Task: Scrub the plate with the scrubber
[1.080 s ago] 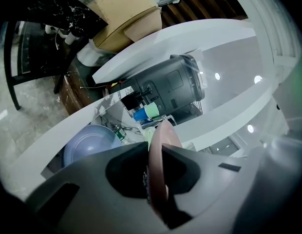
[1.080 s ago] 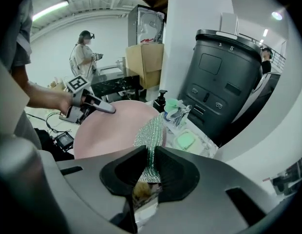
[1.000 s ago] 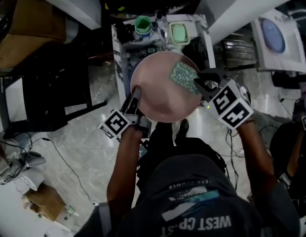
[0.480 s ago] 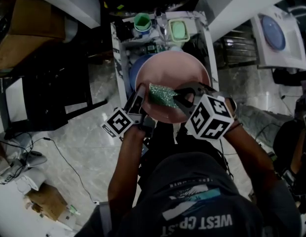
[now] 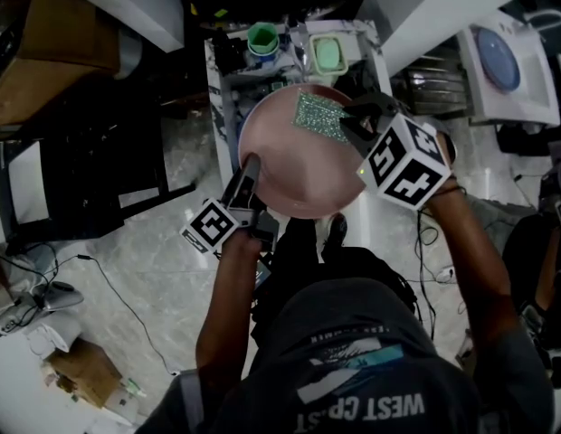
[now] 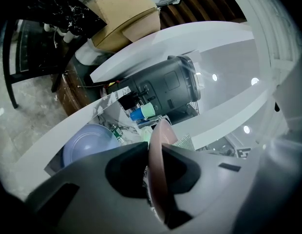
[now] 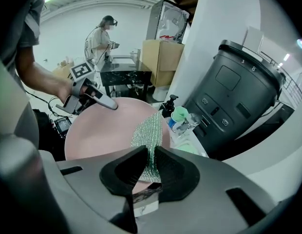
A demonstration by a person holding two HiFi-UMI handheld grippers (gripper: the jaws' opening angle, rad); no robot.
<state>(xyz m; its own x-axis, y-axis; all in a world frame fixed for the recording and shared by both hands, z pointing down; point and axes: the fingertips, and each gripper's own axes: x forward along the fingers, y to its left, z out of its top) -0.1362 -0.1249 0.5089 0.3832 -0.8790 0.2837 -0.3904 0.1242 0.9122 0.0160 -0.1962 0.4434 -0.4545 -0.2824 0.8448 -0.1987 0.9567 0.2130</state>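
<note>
Jaws: my left gripper clamped on plate near rim, steadying it off counter for access. My right gripper pinches scrubber, pad flat on plate's far side, seemingly mid-scrub.

White block letters, upside down in the head view, on the person's dark grey shirt read "WEST", then a partly unclear word ending "ST"; the smaller print beside them is unreadable.
</note>
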